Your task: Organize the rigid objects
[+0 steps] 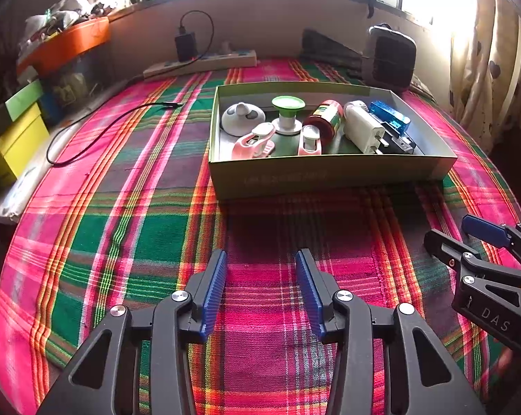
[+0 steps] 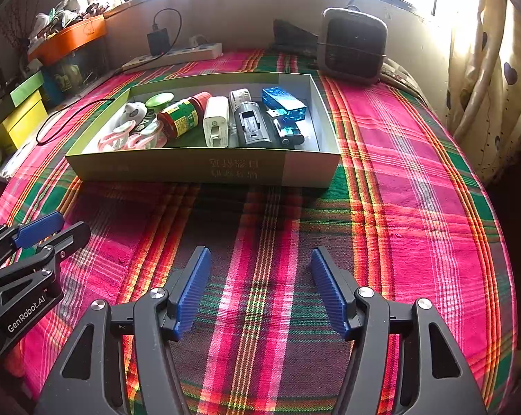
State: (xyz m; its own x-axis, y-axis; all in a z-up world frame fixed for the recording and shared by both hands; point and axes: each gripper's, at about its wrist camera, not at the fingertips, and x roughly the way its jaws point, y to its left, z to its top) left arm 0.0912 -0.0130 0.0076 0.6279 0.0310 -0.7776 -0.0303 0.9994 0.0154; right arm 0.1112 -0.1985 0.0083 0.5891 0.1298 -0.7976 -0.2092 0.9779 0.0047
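A shallow green cardboard box (image 1: pixel 329 176) (image 2: pixel 191 169) lies on the plaid cloth ahead of both grippers. Inside it are a white round gadget (image 1: pixel 241 117), a green suction-cup piece (image 1: pixel 287 110), a red-lidded jar (image 1: pixel 324 119) (image 2: pixel 182 116), a white charger (image 1: pixel 364 128) (image 2: pixel 216 121), a grey device (image 2: pixel 252 124), clear blue USB pieces (image 1: pixel 390 116) (image 2: pixel 284 103) and pink clips (image 1: pixel 257 140). My left gripper (image 1: pixel 261 254) (image 2: pixel 72 224) hovers over bare cloth short of the box, open and empty. Beside it, my right gripper (image 2: pixel 260 251) (image 1: pixel 449 230) is open wider, also empty.
A power strip (image 1: pixel 205 62) with a black adapter lies along the back wall. A black cable (image 1: pixel 98 135) trails over the cloth at left. A dark heater-like unit (image 2: pixel 352 45) stands behind the box. Yellow and green boxes (image 1: pixel 18 141) and an orange tray (image 1: pixel 70 41) crowd the left side.
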